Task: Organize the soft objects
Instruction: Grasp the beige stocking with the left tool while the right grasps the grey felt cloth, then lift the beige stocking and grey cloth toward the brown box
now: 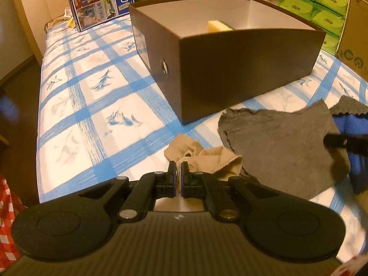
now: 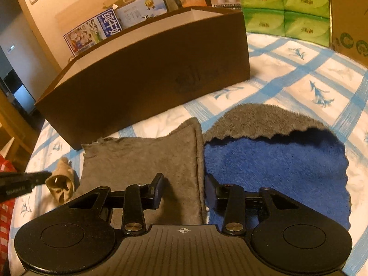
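While the left gripper has its jaws pressed together on a fold of the beige sock, low in the centre of the left wrist view, the pinch looks meant to lift that sock toward the brown box filling the upper middle of the frame. In the right wrist view the right gripper has its jaws apart, one on each side of the raised edge of the grey cloth; no pad visibly presses the fabric, so I judge it a grasp about to be made. Just right of that cloth lies the blue towel, its grey underside folded over along the top, touching the grey cloth's edge. All three soft things rest on the blue-checked bedsheet in front of the box. Inside the box a yellow sponge already shows above the near wall. That tall near wall is the main obstacle: anything carried must clear its rim. Behind stand milk cartons at upper left and green tissue packs at upper right.
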`<action>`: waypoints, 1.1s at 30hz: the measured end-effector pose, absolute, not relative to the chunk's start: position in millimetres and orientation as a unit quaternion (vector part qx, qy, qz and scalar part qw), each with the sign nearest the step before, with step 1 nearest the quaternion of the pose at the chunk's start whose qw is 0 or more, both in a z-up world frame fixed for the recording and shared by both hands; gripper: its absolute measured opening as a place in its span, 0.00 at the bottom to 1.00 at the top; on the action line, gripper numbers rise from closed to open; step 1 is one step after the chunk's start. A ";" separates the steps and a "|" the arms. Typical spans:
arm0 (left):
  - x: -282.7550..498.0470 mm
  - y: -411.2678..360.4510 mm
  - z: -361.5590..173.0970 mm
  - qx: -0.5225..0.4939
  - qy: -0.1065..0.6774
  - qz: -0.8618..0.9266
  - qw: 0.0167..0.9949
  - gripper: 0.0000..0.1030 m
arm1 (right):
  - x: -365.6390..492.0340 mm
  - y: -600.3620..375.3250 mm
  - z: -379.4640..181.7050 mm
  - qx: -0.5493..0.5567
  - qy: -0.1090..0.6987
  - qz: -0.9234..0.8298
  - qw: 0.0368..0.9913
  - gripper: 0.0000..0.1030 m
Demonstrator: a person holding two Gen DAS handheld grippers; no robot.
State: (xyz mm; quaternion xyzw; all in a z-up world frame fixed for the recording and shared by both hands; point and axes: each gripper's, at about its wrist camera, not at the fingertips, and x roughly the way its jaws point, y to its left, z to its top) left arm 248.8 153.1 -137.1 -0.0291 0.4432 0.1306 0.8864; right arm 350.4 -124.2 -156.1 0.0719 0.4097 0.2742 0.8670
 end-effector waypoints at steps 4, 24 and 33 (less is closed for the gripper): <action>245.5 151.2 -140.8 -0.029 0.447 0.131 0.884 0.03 | 335.9 -116.8 -138.0 0.031 0.363 0.290 0.885 0.27; 254.5 155.4 -148.6 -0.054 0.456 0.127 0.879 0.25 | 315.1 -79.5 -146.5 0.006 0.369 0.299 0.880 0.24; 254.0 145.2 -145.4 -0.038 0.452 0.109 0.885 0.03 | 312.9 -82.7 -138.1 0.015 0.370 0.298 0.880 0.11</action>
